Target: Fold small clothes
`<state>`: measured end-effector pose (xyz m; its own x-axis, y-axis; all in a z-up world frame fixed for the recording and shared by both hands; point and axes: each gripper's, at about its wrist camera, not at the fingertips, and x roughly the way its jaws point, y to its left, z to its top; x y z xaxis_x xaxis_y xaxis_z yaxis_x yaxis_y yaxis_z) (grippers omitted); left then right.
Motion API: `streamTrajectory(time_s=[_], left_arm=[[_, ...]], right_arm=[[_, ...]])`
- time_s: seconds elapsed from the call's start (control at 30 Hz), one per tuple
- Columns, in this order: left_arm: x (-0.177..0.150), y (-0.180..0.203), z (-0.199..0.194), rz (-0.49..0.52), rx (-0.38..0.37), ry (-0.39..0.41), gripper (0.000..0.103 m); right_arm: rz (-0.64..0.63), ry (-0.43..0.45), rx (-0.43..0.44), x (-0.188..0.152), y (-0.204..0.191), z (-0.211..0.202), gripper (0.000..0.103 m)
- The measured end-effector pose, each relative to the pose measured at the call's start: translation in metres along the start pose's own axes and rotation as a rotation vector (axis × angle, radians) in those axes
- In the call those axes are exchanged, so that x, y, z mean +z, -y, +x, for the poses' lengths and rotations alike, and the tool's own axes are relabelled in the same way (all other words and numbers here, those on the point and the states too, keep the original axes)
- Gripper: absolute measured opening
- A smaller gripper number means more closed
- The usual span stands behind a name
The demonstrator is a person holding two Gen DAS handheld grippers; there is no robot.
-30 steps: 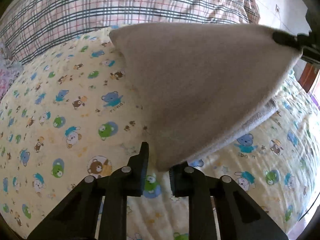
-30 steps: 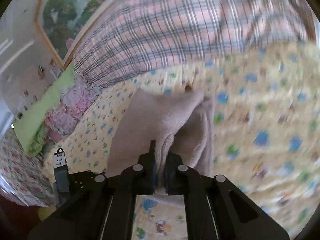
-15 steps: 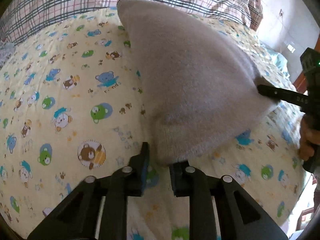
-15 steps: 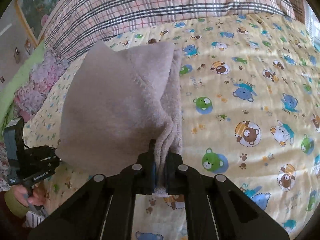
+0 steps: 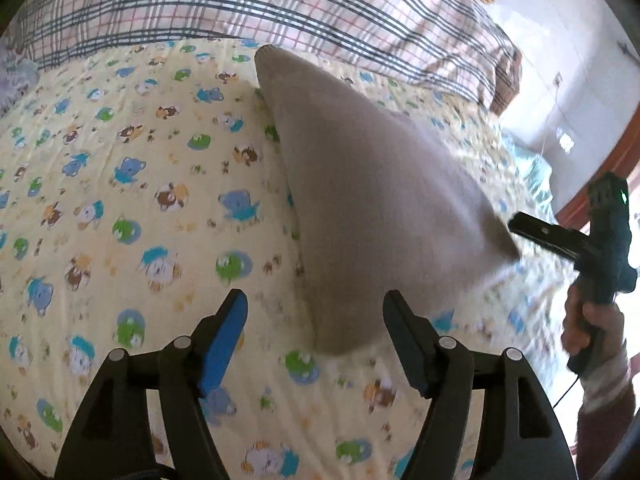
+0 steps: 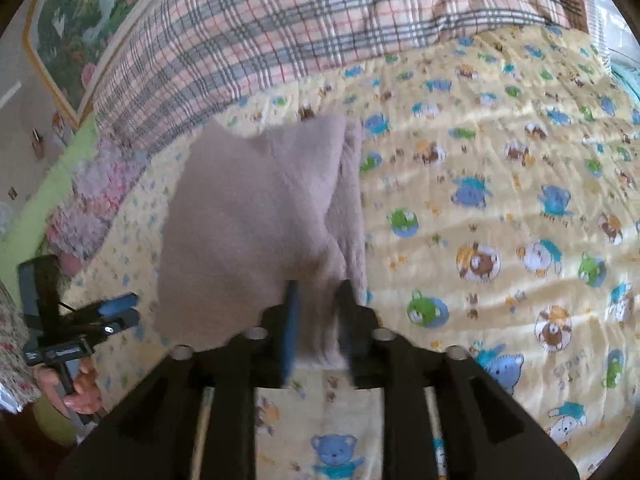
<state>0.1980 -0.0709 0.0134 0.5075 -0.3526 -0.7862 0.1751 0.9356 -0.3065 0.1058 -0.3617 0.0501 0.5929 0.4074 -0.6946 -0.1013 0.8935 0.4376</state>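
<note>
A small beige fleece garment [image 5: 372, 208] lies folded on the yellow cartoon-print bedsheet [image 5: 120, 200]. My left gripper [image 5: 316, 308] is open, its fingers spread on either side of the garment's near corner and holding nothing. In the right wrist view the garment [image 6: 248, 224] shows its folded layers at the right edge. My right gripper [image 6: 320, 296] has its fingers parted a little around the garment's near edge; the view is blurred there. The right gripper also shows at the right of the left wrist view [image 5: 532, 232], and the left gripper at the left of the right wrist view [image 6: 116, 312].
A pink plaid quilt [image 5: 260, 4] is piled along the far side of the bed. A pink floral cloth [image 6: 88, 200] and a green strip lie at the bed's left side. A framed picture [image 6: 92, 12] hangs on the wall. The bed's edge is at the right [image 5: 532, 176].
The garment came down from held up to lying on the sheet. My left gripper opened and let go of its corner. My right gripper's fingers have parted slightly.
</note>
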Motion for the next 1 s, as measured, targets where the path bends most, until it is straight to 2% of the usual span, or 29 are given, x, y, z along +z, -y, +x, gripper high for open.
streamTrajectory(time_s=[0.03,0.07,0.17,0.33,0.5,0.57,0.8,0.9,1.0], left_arm=[[0.008,-0.002,0.003,-0.019,-0.006,-0.003,0.073],[0.014,0.000,0.006,-0.033,-0.012,0.000,0.074],[0.038,-0.004,0.016,-0.096,-0.040,0.011,0.076],[0.070,-0.001,0.032,-0.147,-0.083,0.028,0.079],[0.092,0.001,0.056,-0.137,-0.023,0.018,0.081],[0.095,-0.004,0.067,-0.152,-0.019,0.007,0.088],[0.088,-0.020,0.111,-0.164,-0.009,-0.046,0.094],[0.088,-0.017,0.114,-0.142,0.006,-0.043,0.095],[0.090,-0.021,0.118,-0.148,-0.018,-0.049,0.098]], right_arm=[[0.004,0.016,0.005,0.004,-0.001,-0.001,0.062],[0.006,0.034,0.010,0.009,-0.002,-0.001,0.065],[0.031,0.044,0.044,0.029,-0.002,0.010,0.065],[0.087,-0.012,0.092,0.060,0.005,0.049,0.065],[0.071,-0.068,0.081,0.072,0.010,0.081,0.065],[0.065,-0.087,0.066,0.074,0.013,0.090,0.065],[0.071,-0.115,0.079,0.068,0.029,0.106,0.065],[0.079,-0.113,0.090,0.066,0.035,0.110,0.065],[0.081,-0.112,0.104,0.066,0.035,0.109,0.065]])
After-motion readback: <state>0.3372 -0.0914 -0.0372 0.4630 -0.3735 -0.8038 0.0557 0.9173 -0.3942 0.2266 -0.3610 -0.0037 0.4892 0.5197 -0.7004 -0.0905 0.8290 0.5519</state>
